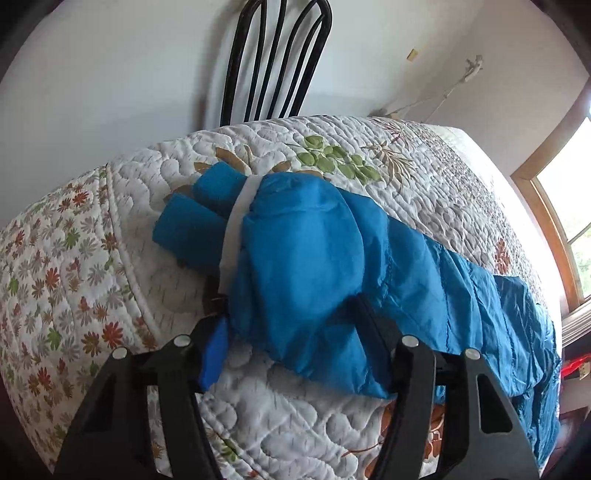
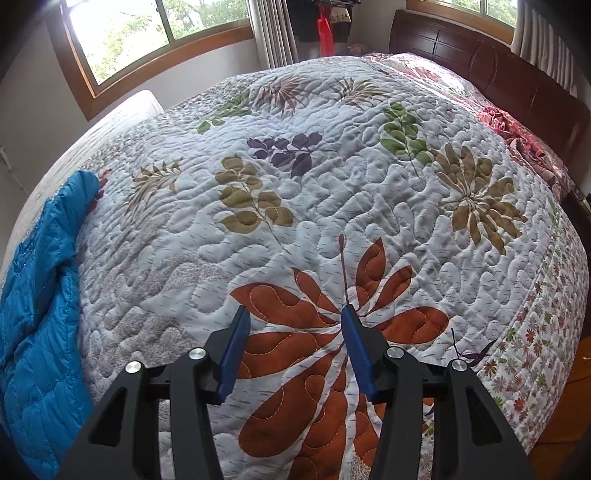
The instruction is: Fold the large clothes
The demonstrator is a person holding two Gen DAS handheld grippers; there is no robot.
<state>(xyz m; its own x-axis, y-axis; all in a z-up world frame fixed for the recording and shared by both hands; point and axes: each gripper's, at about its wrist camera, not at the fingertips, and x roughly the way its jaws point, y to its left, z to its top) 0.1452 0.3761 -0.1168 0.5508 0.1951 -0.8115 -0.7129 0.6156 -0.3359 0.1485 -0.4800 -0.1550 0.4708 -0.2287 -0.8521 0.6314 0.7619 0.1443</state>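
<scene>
Blue quilted jacket (image 1: pixel 314 258) lies in a long strip on the bed's floral quilt (image 1: pixel 424 177), running from near the quilt's left border band toward the window-side edge. Left wrist view: a white band crosses the garment near its bunched left end. Left gripper (image 1: pixel 291 317) has its fingers spread wide, jacket fabric bulging between them; right finger partly buried under cloth, blue pad (image 1: pixel 214 354) of the left finger showing. No pinch visible. Black chair back (image 1: pixel 277 59) stands beyond the far edge, against the white wall.

Right wrist view: right gripper (image 2: pixel 295 321) hovers over an orange leaf print on the quilt, fingers wide apart, nothing between them. Jacket (image 2: pixel 40 295) sits at the quilt's left edge, well apart from this gripper. Dark wooden headboard (image 2: pixel 498 70) at the far right; window (image 2: pixel 155 33) beyond the far edge.
</scene>
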